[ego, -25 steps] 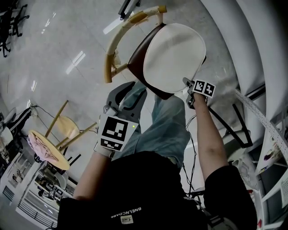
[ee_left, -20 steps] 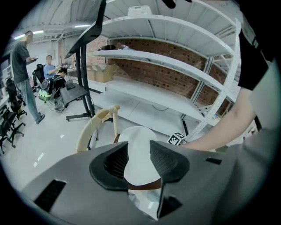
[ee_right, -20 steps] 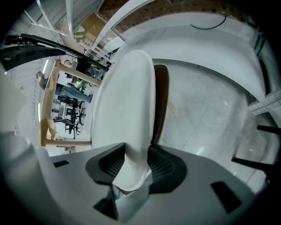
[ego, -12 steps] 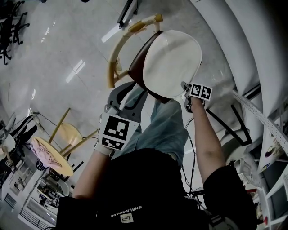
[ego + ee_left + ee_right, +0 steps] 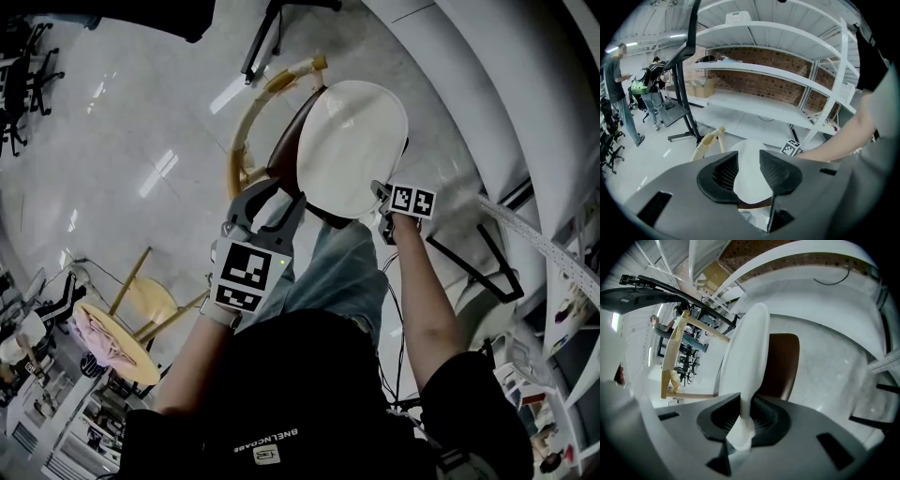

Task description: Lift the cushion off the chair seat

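Because the cushion is squeezed thin where it is pinched and keeps its round shape elsewhere, I judge it to be soft, light padding with a smooth white cover. It should be easy to carry, but it may sag or slip if it is held at one point only.

The cushion is over the brown chair seat, tilted, with its white face turned toward the person. The seat shows beside it on the side of the wooden chair back. The near edge looks lifted from the seat. Whether the far edge touches the seat, I cannot tell.

The right gripper is at the right rim of the cushion. Its jaws are closing, and the rim is already pressed narrow between the pads, so this gripper grasps the cushion.

The left gripper is at the near left rim. In the left gripper view the white cushion fills the gap from one pad to the other, so I read it as clamped there too, only less tightly.

Two holds on opposite rims are a good choice for such a floppy thing, because it stays spread between them. A deeper bite would be safer than the very edge, since the cover looks a little slippery.
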Demonstrator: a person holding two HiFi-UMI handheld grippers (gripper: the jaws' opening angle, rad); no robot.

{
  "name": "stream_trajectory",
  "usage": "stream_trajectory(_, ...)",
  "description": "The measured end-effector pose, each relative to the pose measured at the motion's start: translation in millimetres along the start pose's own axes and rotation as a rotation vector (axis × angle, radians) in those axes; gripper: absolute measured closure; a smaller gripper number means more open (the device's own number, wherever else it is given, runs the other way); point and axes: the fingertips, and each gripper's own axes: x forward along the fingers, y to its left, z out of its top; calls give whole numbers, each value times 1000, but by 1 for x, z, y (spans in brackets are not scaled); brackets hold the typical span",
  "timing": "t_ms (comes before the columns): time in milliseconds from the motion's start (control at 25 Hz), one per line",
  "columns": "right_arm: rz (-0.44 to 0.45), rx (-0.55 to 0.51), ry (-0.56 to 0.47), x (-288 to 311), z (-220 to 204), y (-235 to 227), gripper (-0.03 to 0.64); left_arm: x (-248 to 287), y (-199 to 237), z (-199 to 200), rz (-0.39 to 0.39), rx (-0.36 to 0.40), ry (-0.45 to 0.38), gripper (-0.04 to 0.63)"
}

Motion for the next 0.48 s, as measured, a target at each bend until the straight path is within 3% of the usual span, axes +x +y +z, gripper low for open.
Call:
stream_trajectory(200, 31, 1, -26, -11, 10, 17, 555, -3, 0, 5, 0, -22, 7, 488)
stream_trajectory(480, 67, -18, -44, -24, 19, 52, 561, -7, 1, 26, -19, 2, -31, 569)
